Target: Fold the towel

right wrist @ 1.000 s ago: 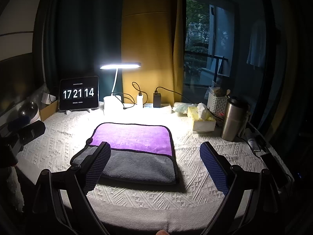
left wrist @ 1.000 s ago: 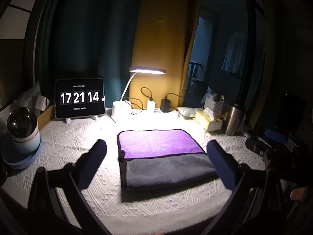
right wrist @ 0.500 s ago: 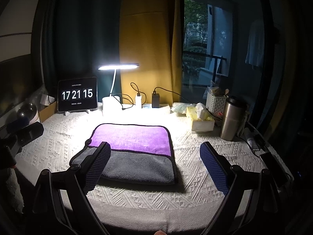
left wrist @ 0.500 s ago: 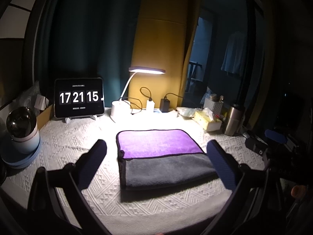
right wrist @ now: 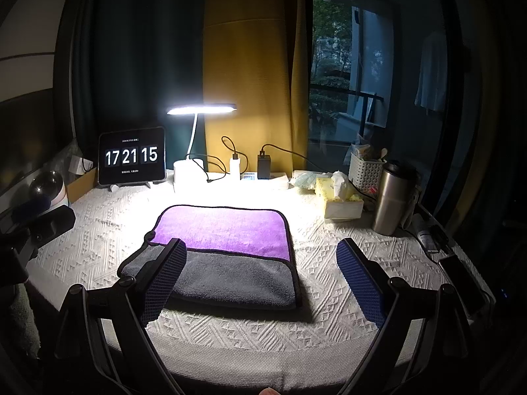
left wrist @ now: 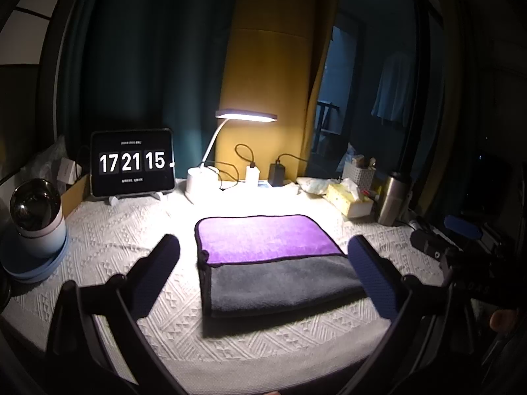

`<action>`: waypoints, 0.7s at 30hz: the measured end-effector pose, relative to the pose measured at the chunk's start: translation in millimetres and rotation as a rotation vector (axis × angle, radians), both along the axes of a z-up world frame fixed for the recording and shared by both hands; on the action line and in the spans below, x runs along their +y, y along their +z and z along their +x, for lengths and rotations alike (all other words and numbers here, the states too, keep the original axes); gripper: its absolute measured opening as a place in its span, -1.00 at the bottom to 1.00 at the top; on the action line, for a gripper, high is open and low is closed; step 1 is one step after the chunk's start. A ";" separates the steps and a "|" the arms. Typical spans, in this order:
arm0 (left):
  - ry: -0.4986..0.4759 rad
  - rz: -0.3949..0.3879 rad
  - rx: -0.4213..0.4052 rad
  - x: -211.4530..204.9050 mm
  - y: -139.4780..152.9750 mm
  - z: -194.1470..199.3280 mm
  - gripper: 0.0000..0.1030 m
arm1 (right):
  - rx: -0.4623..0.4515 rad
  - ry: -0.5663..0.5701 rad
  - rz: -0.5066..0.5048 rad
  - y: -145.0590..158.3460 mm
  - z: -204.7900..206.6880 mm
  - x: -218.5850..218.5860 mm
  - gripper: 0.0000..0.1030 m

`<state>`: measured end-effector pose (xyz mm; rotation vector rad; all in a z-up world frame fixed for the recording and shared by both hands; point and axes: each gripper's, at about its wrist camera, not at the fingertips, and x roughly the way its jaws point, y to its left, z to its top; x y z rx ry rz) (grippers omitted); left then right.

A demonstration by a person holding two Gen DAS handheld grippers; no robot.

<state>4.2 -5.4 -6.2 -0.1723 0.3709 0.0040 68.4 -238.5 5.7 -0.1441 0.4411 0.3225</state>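
The towel (left wrist: 270,263) lies flat on the white tablecloth (left wrist: 115,247), partly folded: its grey near part lies over the purple far part. It also shows in the right wrist view (right wrist: 227,253). My left gripper (left wrist: 263,263) is open and empty, held above the near edge of the table with the towel between its fingers in view. My right gripper (right wrist: 260,270) is open and empty, held near the towel's right front corner. The right gripper shows at the right of the left wrist view (left wrist: 461,230); the left gripper shows at the left of the right wrist view (right wrist: 39,220).
A desk lamp (right wrist: 201,109), a tablet clock (right wrist: 131,156) and chargers (right wrist: 263,166) stand along the back. A tissue box (right wrist: 339,200), a white basket (right wrist: 365,171) and a steel tumbler (right wrist: 392,197) are at the right. A white appliance (left wrist: 36,217) is at the left. A phone (right wrist: 464,283) lies at the right edge.
Both grippers stay open and almost still, with only a slight drift of view. The clock has gone from 17 21 14 to 17 21 15.
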 end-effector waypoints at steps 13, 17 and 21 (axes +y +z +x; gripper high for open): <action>-0.019 0.007 0.010 -3.4 -2.4 2.6 0.99 | 0.001 0.001 0.000 -1.6 0.7 0.6 0.84; -0.018 0.006 0.009 -4.1 -2.3 2.5 0.99 | 0.002 0.001 0.000 -1.8 0.8 0.4 0.84; -0.017 0.005 0.006 -4.5 -3.0 2.6 0.99 | 0.003 0.001 0.001 -1.8 1.2 0.6 0.84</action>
